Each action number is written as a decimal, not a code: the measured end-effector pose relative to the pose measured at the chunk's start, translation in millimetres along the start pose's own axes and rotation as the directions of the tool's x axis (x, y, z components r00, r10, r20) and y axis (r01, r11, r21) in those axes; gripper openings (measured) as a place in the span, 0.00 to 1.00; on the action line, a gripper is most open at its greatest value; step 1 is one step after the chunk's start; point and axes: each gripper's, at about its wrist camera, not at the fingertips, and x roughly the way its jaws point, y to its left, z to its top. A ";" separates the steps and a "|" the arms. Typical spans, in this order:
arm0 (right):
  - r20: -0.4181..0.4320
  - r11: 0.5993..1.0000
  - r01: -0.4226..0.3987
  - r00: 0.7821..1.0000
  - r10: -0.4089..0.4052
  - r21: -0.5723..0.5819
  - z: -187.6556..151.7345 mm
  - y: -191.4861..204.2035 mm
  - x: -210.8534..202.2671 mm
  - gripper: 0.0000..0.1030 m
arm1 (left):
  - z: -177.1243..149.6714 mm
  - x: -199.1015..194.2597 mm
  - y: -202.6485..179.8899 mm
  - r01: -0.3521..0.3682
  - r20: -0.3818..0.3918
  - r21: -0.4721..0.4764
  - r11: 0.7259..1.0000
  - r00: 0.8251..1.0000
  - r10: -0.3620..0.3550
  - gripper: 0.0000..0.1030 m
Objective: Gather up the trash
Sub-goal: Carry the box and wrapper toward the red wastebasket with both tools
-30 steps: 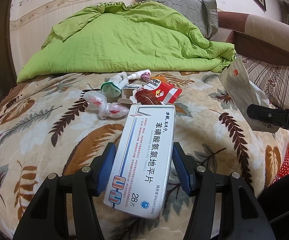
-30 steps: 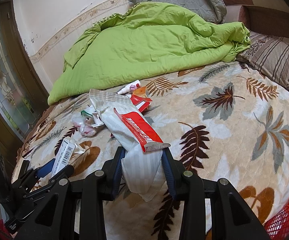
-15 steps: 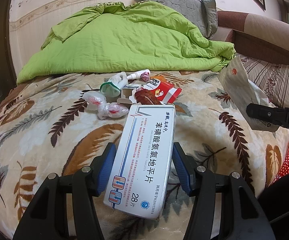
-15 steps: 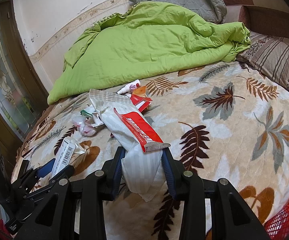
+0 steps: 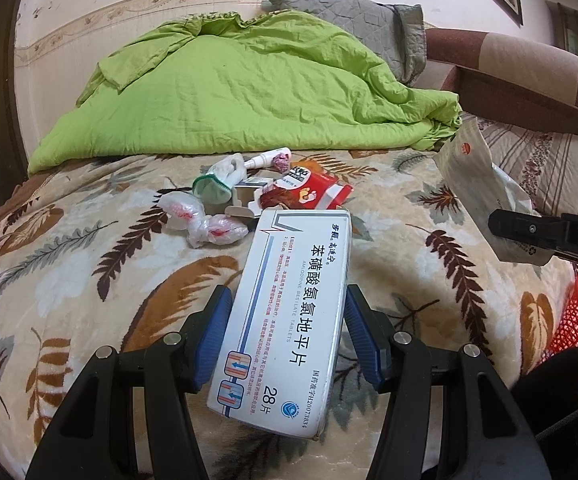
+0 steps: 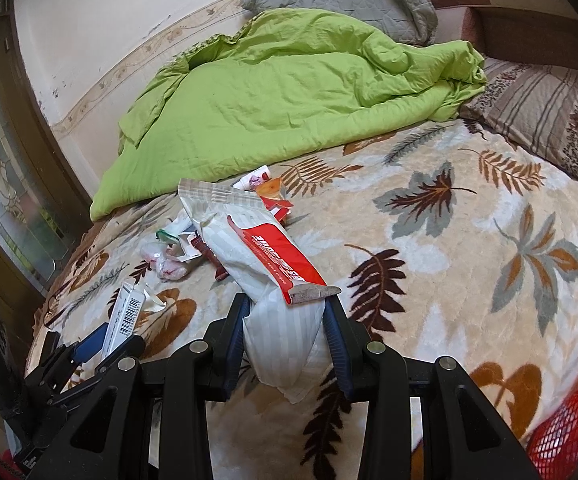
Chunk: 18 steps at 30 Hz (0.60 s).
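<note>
Left gripper [image 5: 287,322] has its jaws clamped on a white tablet box [image 5: 289,316], which sticks out fwd past the jaws; right gripper [image 6: 285,322] has its jaws pinched on a white wet-wipe pack [image 6: 257,256] w/ red label. Red basket [image 6: 569,432] sits low to the right of the right jaws, so likely next is the drop: carry each over the rim before opening, no squeezing harder. Remaining wrappers [image 5: 305,196] lie on the bed ahead of the left jaws.

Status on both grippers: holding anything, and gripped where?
Left gripper clamps the white medicine box across its long sides, near the middle. Right gripper clamps the white-and-red wet wipes pack near its lower end.
</note>
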 end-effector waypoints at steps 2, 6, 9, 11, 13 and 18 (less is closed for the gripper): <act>-0.001 1.000 0.003 1.000 -0.003 0.003 -1.7 -0.3 -6.4 0.39 | 1.3 -6.6 -3.1 0.016 0.008 0.008 1.000 1.000 -0.016 0.55; 0.002 0.999 -0.008 1.000 0.008 0.043 -0.2 -6.6 -23.9 0.39 | 3.1 -17.4 -9.9 0.056 0.012 0.022 0.998 0.998 -0.056 0.55; 0.035 0.998 -0.009 0.999 0.007 0.064 3.2 -12.2 -47.1 0.39 | 7.7 -27.5 -22.0 0.082 0.026 0.056 0.995 0.996 -0.083 0.55; 0.054 0.996 -0.017 0.998 0.012 0.084 5.4 -18.4 -64.1 0.39 | 12.5 -35.7 -30.8 0.110 0.036 0.073 0.991 0.993 -0.112 0.55; 0.070 0.995 -0.018 0.998 0.011 0.100 6.0 -25.4 -79.7 0.39 | 16.9 -42.0 -40.5 0.135 0.037 0.093 0.987 0.990 -0.139 0.55; 0.103 0.987 0.027 0.994 -0.044 0.161 -4.1 -61.5 -125.3 0.39 | 30.0 -59.9 -79.2 0.215 0.042 0.174 0.961 0.973 -0.225 0.55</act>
